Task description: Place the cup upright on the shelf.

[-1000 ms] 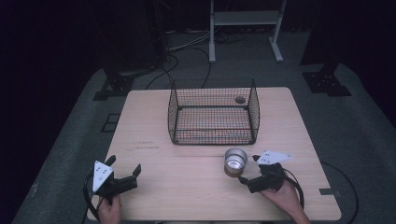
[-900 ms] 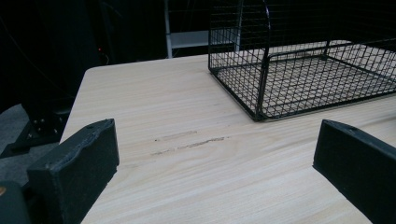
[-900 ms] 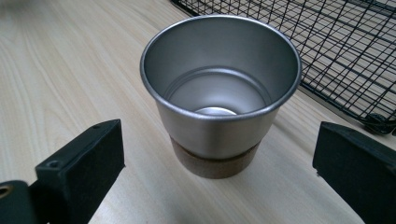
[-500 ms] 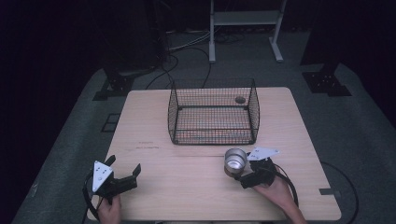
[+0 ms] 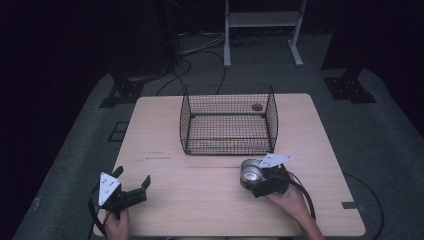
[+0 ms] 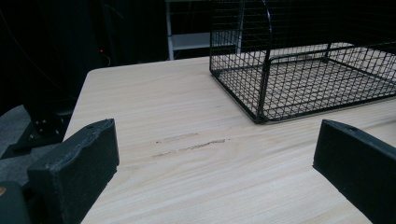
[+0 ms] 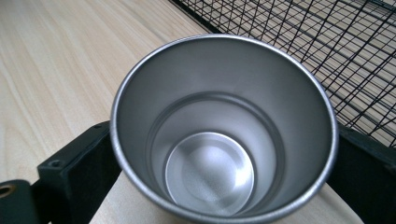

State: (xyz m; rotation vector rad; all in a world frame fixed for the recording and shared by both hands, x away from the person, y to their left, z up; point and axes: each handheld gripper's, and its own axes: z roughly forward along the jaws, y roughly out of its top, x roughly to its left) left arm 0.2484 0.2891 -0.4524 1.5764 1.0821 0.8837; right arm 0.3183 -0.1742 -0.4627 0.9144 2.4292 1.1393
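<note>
Steel cup [image 7: 224,130] sits between the right gripper [image 5: 260,181] jaws, one jaw on each side of the wall; looks gripped, though actual contact is hard to confirm. Cup is upright, mouth up, empty inside, bare metal bottom visible. It stands on the wooden table [image 5: 200,195] just in front of the wire basket [image 5: 229,120], near the basket's front right corner, not inside. Basket has nothing on its mesh floor; a small round dark thing [image 5: 257,106] shows at its far right corner, can't tell whether it's in the basket or behind it. Left gripper [image 5: 131,187] is near the front left table edge, jaws wide apart, nothing between them, well apart from the basket.
</note>
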